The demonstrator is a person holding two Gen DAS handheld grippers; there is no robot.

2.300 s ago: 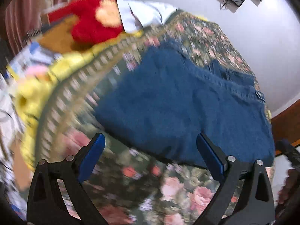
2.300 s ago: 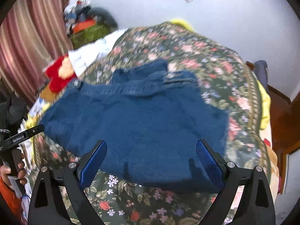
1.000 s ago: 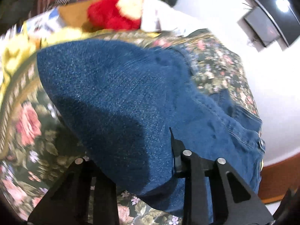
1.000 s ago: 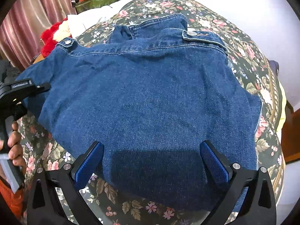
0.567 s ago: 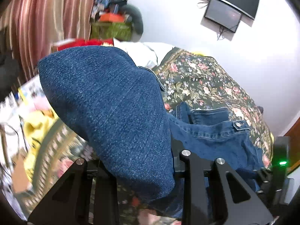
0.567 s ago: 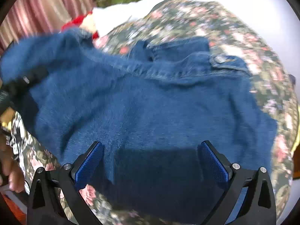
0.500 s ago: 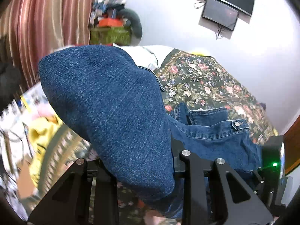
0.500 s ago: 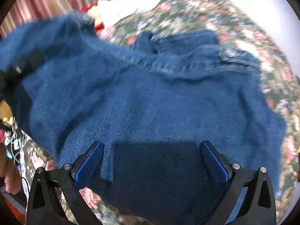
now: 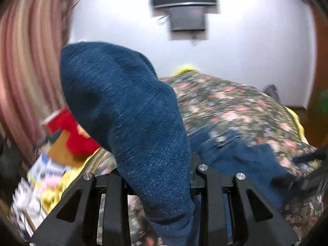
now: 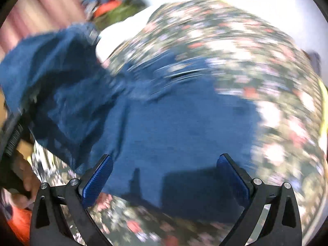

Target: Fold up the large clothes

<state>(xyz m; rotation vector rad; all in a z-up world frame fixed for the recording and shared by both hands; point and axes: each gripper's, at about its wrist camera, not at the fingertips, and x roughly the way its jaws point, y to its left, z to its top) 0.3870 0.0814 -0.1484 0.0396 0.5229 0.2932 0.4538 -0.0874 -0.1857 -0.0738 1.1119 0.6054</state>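
A blue denim jacket [image 10: 174,112] lies on a floral bedspread [image 10: 235,41]. My left gripper [image 9: 157,176] is shut on a fold of the denim jacket [image 9: 133,123] and holds it raised, so the cloth drapes over the fingers and hides the pads. In the right wrist view the lifted left side of the jacket [image 10: 47,78] hangs above the bed near the left gripper's body [image 10: 12,139]. My right gripper [image 10: 164,174] is open and empty, hovering over the jacket's near hem. Both views are motion-blurred.
A red plush toy [image 9: 71,131] and papers [image 9: 41,174] lie off the bed's left side by a striped curtain [image 9: 26,71]. A screen [image 9: 184,4] hangs on the white wall. A yellow sheet [image 9: 295,119] edges the bed. A white cloth [image 10: 123,30] lies at the far end.
My left gripper closed on the jacket's left edge and lifted it up and toward the right. The right gripper stayed open over the near hem and shifted slightly.
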